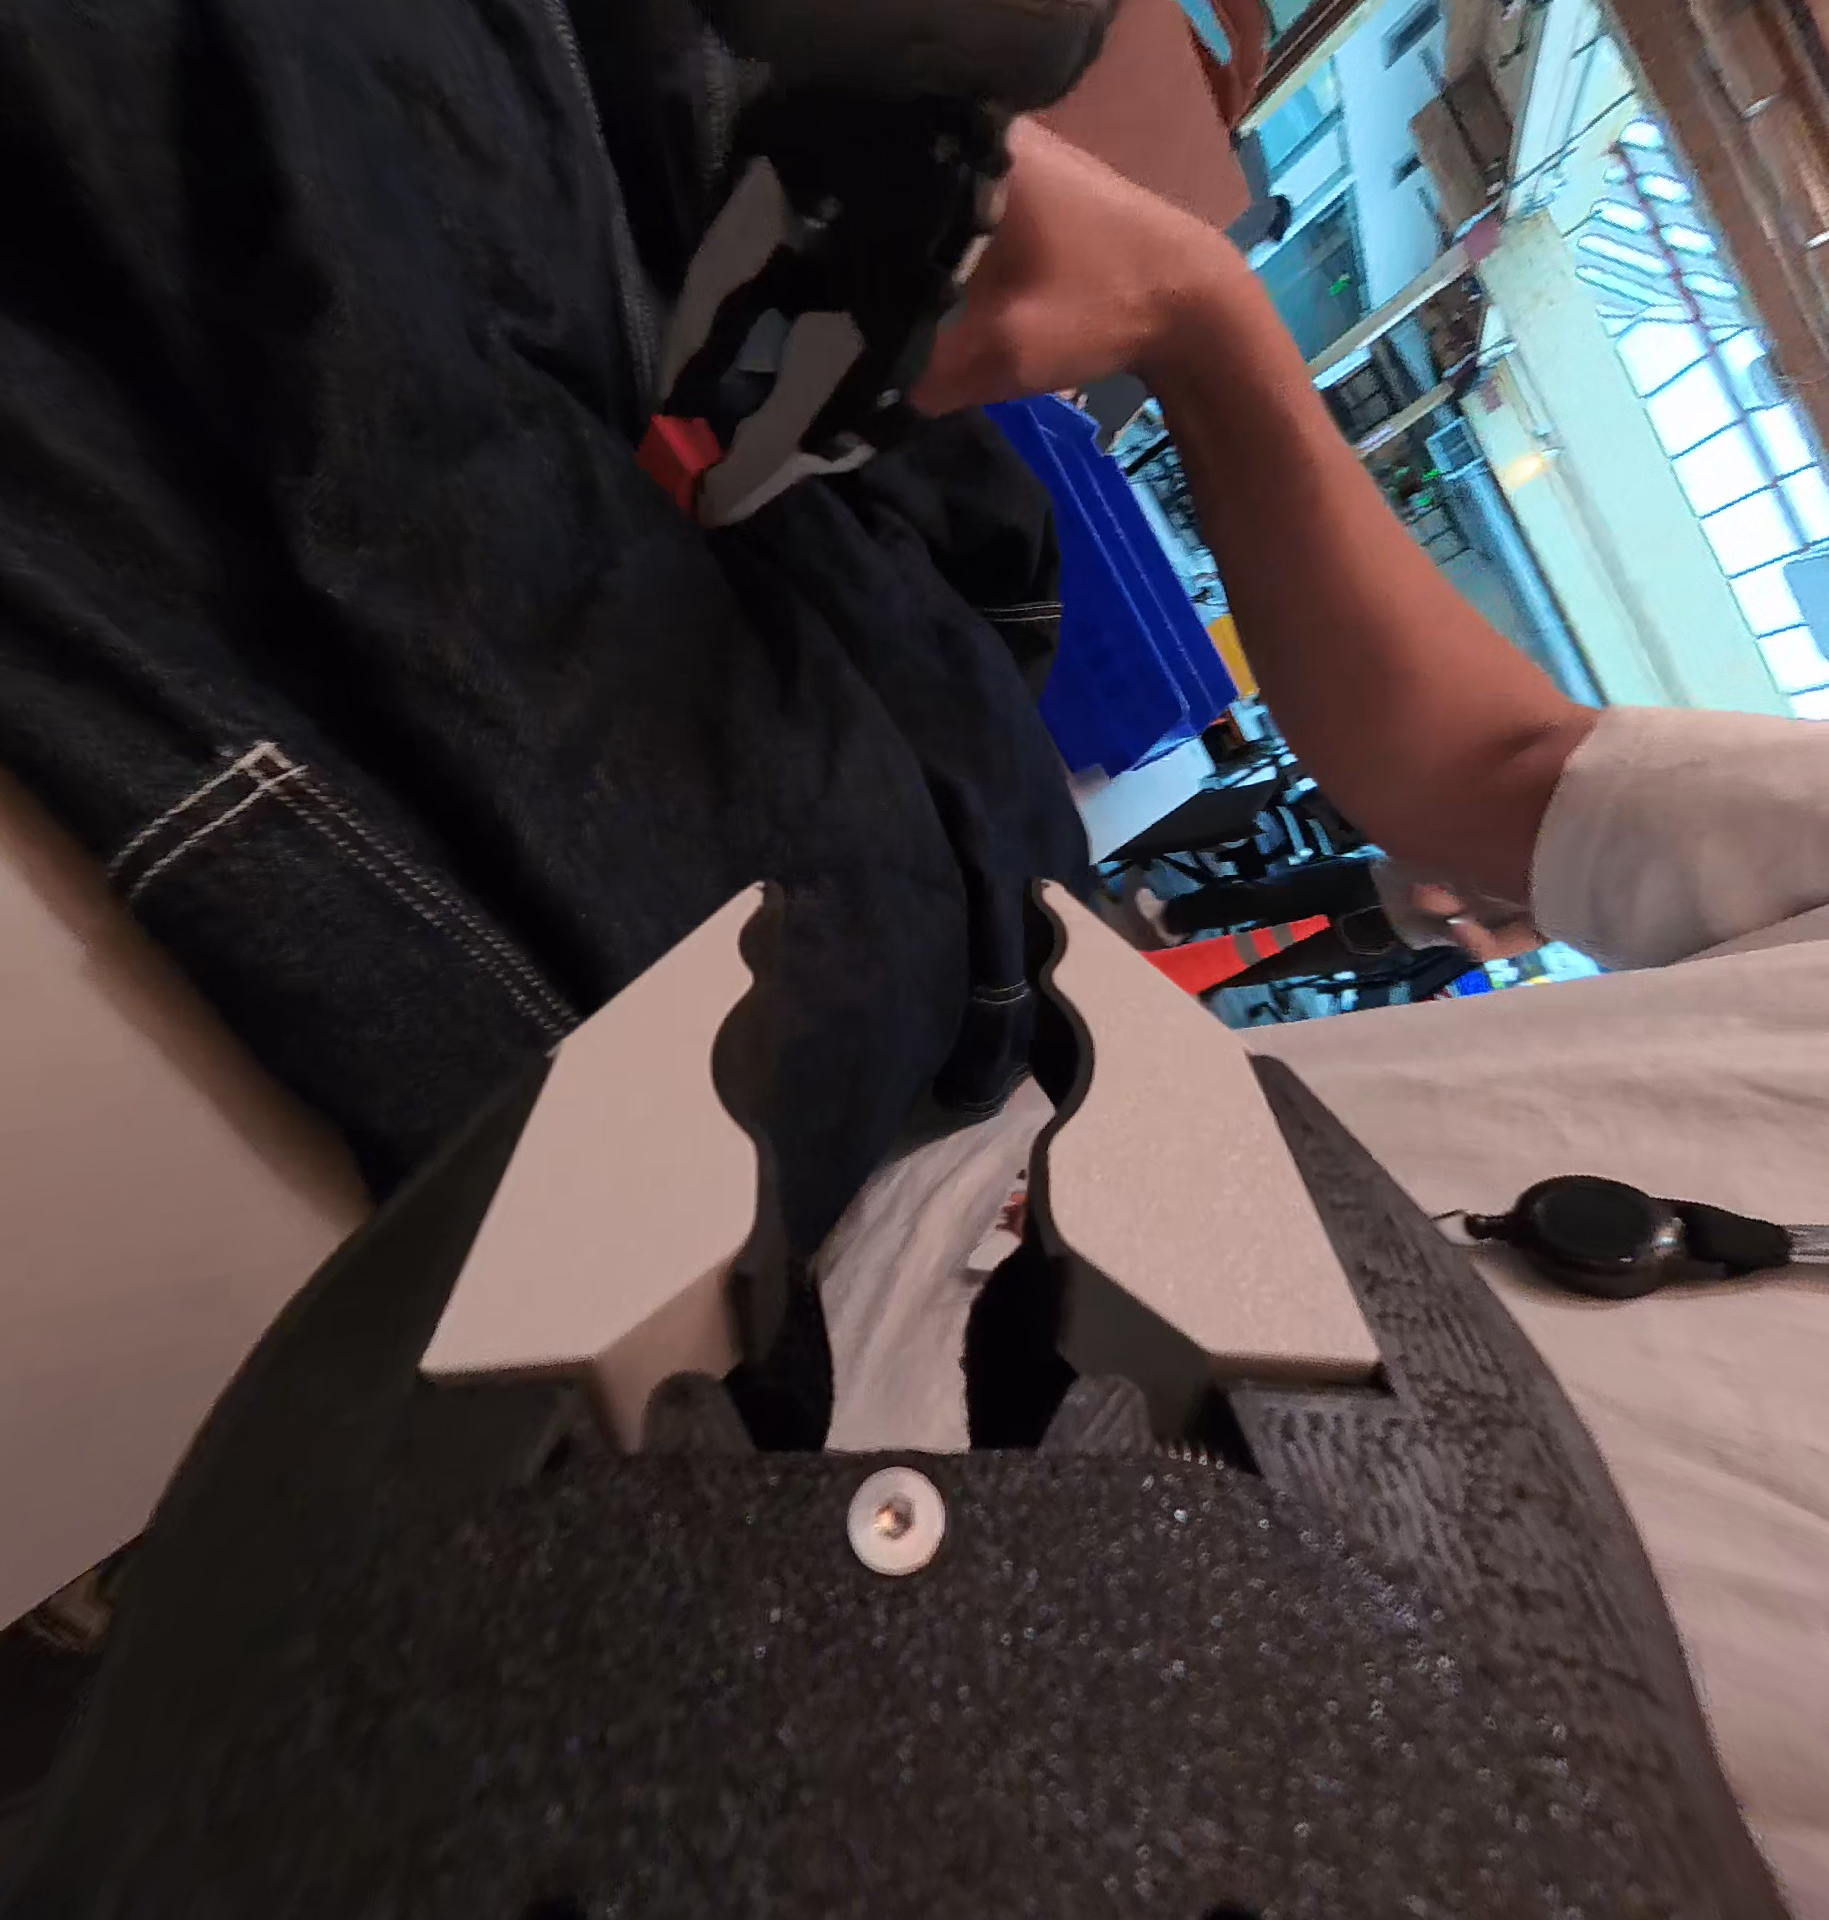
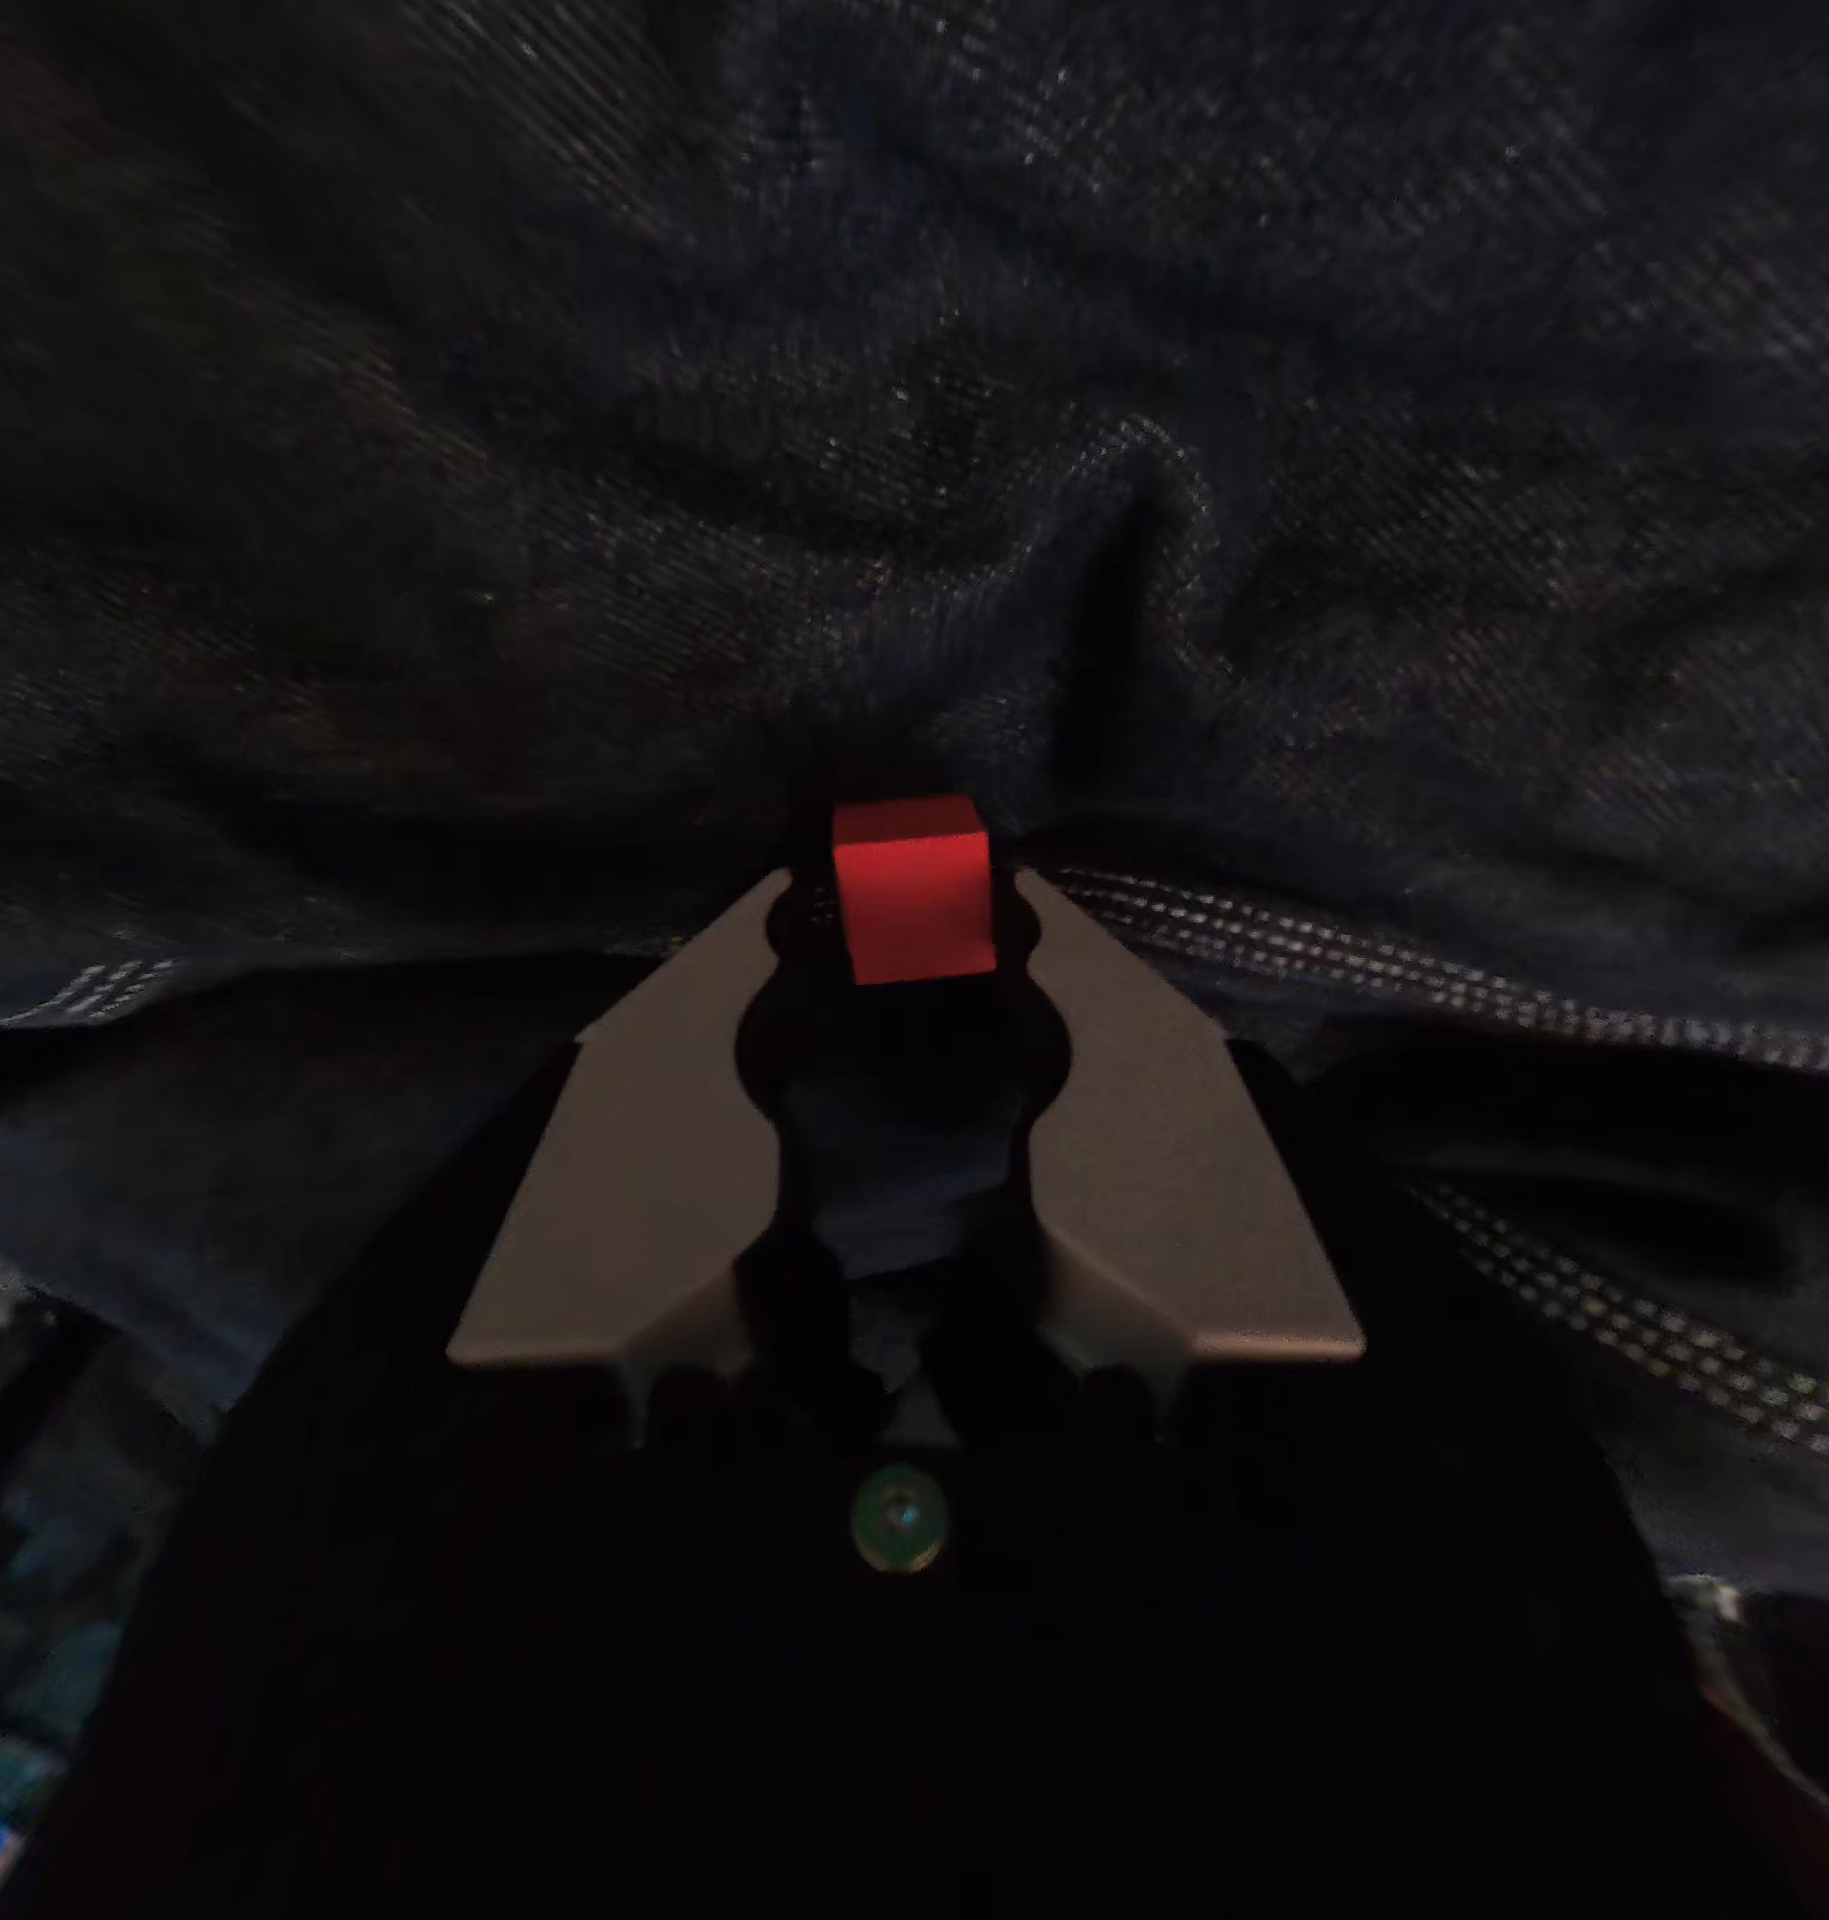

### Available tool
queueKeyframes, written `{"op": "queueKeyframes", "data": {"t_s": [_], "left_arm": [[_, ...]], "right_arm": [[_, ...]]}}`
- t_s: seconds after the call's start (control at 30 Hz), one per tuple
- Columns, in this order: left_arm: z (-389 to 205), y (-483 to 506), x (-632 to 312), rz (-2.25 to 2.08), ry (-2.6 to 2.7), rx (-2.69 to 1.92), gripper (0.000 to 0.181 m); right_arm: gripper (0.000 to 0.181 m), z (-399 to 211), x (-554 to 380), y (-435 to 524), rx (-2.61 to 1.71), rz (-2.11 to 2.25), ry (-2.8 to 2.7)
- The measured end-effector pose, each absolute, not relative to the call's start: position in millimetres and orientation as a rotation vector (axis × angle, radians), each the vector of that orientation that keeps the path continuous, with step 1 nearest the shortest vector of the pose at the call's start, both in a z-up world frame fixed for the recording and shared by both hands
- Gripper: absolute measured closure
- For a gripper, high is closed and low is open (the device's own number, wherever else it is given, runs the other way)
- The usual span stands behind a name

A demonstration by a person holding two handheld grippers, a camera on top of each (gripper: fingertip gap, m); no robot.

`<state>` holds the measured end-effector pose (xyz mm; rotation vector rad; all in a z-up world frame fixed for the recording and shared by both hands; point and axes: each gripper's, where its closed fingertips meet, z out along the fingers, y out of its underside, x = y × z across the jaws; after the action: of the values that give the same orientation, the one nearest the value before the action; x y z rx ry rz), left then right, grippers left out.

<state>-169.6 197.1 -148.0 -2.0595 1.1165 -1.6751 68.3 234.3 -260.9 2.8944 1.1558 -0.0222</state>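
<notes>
No brand, label or readable writing shows in either view.

The right hand-held gripper (image 2: pixel 905 883) holds a small red cube (image 2: pixel 912 894) between its fingertips. The cube is plain, matte, with sharp edges and unmarked faces, and it sits right at the tips, pushed up against dark blue denim (image 2: pixel 889 416). The denim is rumpled into deep folds and fills nearly the whole right wrist view; a double row of pale stitching (image 2: pixel 1409 997) runs along a seam just right of the gripper. The grey fingers (image 2: pixel 640 1164) stand at a narrow gap, closed on the cube's sides.

In the left wrist view the same right hand-held gripper (image 1: pixel 697 473) shows farther off, gripped by a person's hand (image 1: pixel 1076 281) with a bare forearm, the red cube (image 1: pixel 676 452) at its tips and touching the denim (image 1: pixel 422 520). A seam with white stitching (image 1: pixel 266 810) crosses the cloth lower left.

The left hand-held gripper (image 1: pixel 905 914) is partly open with nothing between its grey fingers (image 1: pixel 619 1174); its tips lie just beside the hanging edge of the denim. Behind it lies a light-coloured shirt (image 1: pixel 1512 1091), with a black retractable badge reel (image 1: pixel 1596 1231) resting on it. At the left edge is a pale flat surface (image 1: pixel 79 1195), blurred. In the far background are blue crates (image 1: pixel 1107 582) and bright windows (image 1: pixel 1741 436).
</notes>
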Motion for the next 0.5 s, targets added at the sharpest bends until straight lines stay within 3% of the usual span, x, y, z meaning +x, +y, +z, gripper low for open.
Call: {"op": "queueKeyframes", "data": {"t_s": [0.1, 0.27, 0.5], "left_arm": [[-151.8, 207.6, -181.0, -1.529, 1.136, -2.087, 0.133], [-153.5, 228.5, -207.3, -1.319, 1.165, -2.091, 0.134], [-156.2, 256.3, -230.8, -1.209, 1.147, -2.126, 0.133]], "right_arm": [[0.129, -238.9, 68.2, 228.8, 3.063, -0.055, 1.082], [0.129, -182.6, 50.0, 197.1, 3.548, -0.348, 0.837], [0.117, -126.2, -7.4, 128.1, 4.046, -1.451, 0.165]]}}
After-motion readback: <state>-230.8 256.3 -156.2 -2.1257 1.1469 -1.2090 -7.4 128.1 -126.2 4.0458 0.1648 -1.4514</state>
